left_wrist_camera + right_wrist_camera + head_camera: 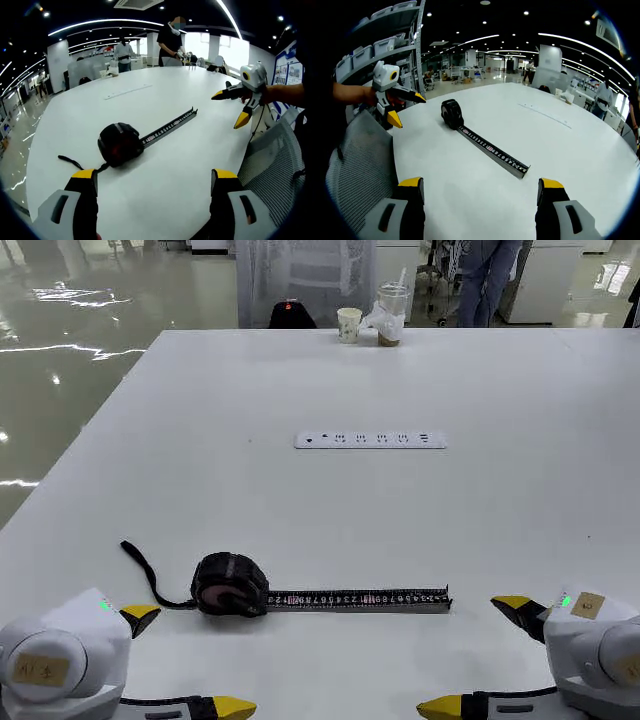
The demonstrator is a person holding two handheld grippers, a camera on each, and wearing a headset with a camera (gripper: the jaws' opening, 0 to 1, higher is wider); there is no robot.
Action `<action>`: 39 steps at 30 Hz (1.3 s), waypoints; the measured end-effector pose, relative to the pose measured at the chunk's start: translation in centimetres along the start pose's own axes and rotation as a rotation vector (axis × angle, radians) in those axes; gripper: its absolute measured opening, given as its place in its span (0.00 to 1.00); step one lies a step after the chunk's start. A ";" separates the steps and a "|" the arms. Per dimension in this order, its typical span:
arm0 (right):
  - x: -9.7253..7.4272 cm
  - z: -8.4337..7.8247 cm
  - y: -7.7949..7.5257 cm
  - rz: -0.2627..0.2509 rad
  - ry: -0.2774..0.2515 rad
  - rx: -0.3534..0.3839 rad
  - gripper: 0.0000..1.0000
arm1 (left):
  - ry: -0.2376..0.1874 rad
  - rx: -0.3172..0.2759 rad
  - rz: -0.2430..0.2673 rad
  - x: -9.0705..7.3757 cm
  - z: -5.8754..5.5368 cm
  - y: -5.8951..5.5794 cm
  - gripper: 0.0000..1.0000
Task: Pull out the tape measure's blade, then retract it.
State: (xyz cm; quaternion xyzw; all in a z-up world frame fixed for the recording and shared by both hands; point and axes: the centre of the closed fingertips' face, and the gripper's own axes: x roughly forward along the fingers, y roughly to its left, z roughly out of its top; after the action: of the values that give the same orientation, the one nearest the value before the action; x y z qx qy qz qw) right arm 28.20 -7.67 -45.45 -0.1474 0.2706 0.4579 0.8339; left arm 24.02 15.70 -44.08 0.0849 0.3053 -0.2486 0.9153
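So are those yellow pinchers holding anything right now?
No, nothing. The left gripper and the right gripper are both open and apart from the tape measure, which lies on the table with its blade out.

The tape [230, 585] lies near the front edge of the table [300, 510], its blade [360, 598] drawn out flat to the right; bare surface lies open on the near and far sides of both; the strap [145, 568] trails off to the left, toward the left gripper [188, 661], whose jaws stand wide and apart from it; the right gripper [475, 655], jaws likewise spread, sits just past the blade's tip with bare table between; a power strip [370, 440] lies mid-table, well behind the blade; two cups [349, 325] stand at the far edge; a mesh chair [270, 160] sits just off the near edge.
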 end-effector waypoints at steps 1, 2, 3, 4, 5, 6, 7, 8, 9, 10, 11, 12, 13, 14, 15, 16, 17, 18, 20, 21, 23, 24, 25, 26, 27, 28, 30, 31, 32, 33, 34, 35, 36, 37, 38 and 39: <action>0.0 0.0 0.1 -0.002 0.000 0.001 0.94 | -0.001 -0.003 0.003 0.0 0.0 0.0 0.91; 0.0 0.0 0.2 -0.010 0.001 0.005 0.95 | -0.005 -0.012 0.009 -0.1 0.0 0.0 0.92; -0.1 0.0 0.3 -0.013 -0.003 0.005 0.96 | -0.009 -0.018 0.014 -0.2 0.0 0.0 0.92; -0.1 0.1 0.3 -0.019 -0.010 0.011 0.96 | -0.016 -0.029 0.019 -0.3 0.0 0.0 0.92; -0.1 0.1 0.3 -0.025 -0.012 0.020 0.96 | -0.020 -0.035 0.023 -0.4 0.0 -0.1 0.92; -0.2 0.1 0.4 -0.027 -0.016 0.026 0.97 | -0.023 -0.039 0.027 -0.5 0.0 -0.1 0.92; -0.2 0.2 0.5 -0.033 -0.019 0.034 0.97 | -0.029 -0.045 0.033 -0.6 0.0 -0.3 0.93; -0.2 0.1 0.6 -0.039 -0.019 0.038 0.98 | -0.031 -0.051 0.036 -0.7 0.0 -0.4 0.93; -0.2 0.2 0.7 -0.045 -0.019 0.043 0.99 | -0.035 -0.058 0.041 -0.8 0.0 -0.5 0.93; -0.3 0.2 0.8 -0.050 -0.021 0.046 0.99 | -0.041 -0.061 0.044 -0.8 0.0 -0.6 0.94; -0.3 0.3 0.8 -0.055 -0.025 0.049 0.99 | -0.044 -0.063 0.045 -0.9 0.0 -0.7 0.94; -0.3 0.4 0.8 -0.061 -0.034 0.055 0.99 | -0.044 -0.069 0.050 -0.9 0.0 -0.8 0.95; -0.3 0.5 0.8 -0.065 -0.037 0.060 0.99 | -0.046 -0.071 0.054 -0.9 0.1 -0.8 0.95; -0.3 0.5 0.9 -0.068 -0.038 0.065 0.99 | -0.049 -0.072 0.056 -0.9 0.1 -0.8 0.95; -0.3 0.5 1.0 -0.069 -0.039 0.066 0.99 | -0.050 -0.073 0.057 -0.9 0.2 -0.8 0.96; -0.3 0.5 1.0 -0.080 -0.038 0.065 0.99 | -0.055 -0.074 0.067 -0.9 0.3 -0.8 0.96; -0.4 0.5 1.1 -0.086 -0.038 0.068 0.99 | -0.060 -0.077 0.071 -0.9 0.4 -0.8 0.96; -0.4 0.5 1.1 -0.092 -0.040 0.071 0.99 | -0.062 -0.082 0.076 -0.9 0.4 -0.8 0.97; -0.5 0.6 1.1 -0.107 -0.047 0.088 0.99 | -0.069 -0.093 0.086 -0.9 0.6 -0.8 0.98; -0.5 0.7 1.1 -0.114 -0.048 0.093 0.99 | -0.070 -0.097 0.089 -0.9 0.6 -0.8 0.98; -0.6 0.7 1.2 -0.129 -0.052 0.108 0.99 | -0.075 -0.104 0.088 -1.0 0.7 -1.2 0.99; -0.5 0.7 1.3 -0.128 -0.051 0.109 0.99 | -0.077 -0.106 0.091 -1.0 0.7 -1.3 0.99; -0.5 0.7 1.5 -0.126 -0.050 0.112 0.99 | -0.079 -0.107 0.091 -1.0 0.7 -1.4 0.99; -0.4 0.6 1.6 -0.127 -0.048 0.113 0.99 | -0.079 -0.110 0.094 -1.0 0.8 -1.4 0.99; -0.4 0.6 1.7 -0.130 -0.044 0.115 0.99 | -0.083 -0.114 0.101 -1.0 0.8 -1.4 0.99; -0.4 0.6 1.8 -0.131 -0.044 0.120 0.99 | -0.085 -0.119 0.102 -1.1 0.9 -1.4 0.99; -0.5 0.6 1.9 -0.137 -0.046 0.135 0.99 | -0.088 -0.132 0.111 -1.1 0.9 -1.4 0.99; -0.5 0.7 2.0 -0.141 -0.051 0.136 0.99 | -0.092 -0.133 0.114 -1.1 0.9 -1.4 0.99; -0.6 0.8 1.9 -0.154 -0.057 0.136 0.99 | -0.093 -0.134 0.113 -1.1 0.9 -1.4 0.99; -0.7 0.9 1.9 -0.161 -0.060 0.135 0.99 | -0.092 -0.136 0.115 -1.1 0.9 -1.4 0.99; -0.7 1.0 1.9 -0.166 -0.066 0.137 0.99 | -0.092 -0.137 0.119 -1.1 0.9 -1.4 0.99; -0.7 1.1 2.0 -0.166 -0.072 0.135 0.99 | -0.093 -0.138 0.120 -1.1 0.9 -1.5 0.99; -0.7 1.1 2.1 -0.166 -0.071 0.137 0.99 | -0.094 -0.141 0.122 -1.1 0.8 -1.5 0.99; -0.7 1.1 2.1 -0.168 -0.066 0.141 0.99 | -0.094 -0.146 0.127 -1.2 0.8 -1.6 0.99; -0.6 1.0 2.2 -0.166 -0.065 0.142 0.99 | -0.097 -0.148 0.130 -1.2 0.8 -1.6 0.99; -0.6 1.0 2.4 -0.162 -0.063 0.145 0.99 | -0.098 -0.152 0.131 -1.2 0.8 -1.7 0.99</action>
State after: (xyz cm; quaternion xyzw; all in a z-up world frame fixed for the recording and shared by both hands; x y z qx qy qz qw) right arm 26.24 -6.28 -44.28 -0.0934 0.2638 0.3724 0.8848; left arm 22.74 14.48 -42.70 0.0228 0.2721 -0.1681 0.9472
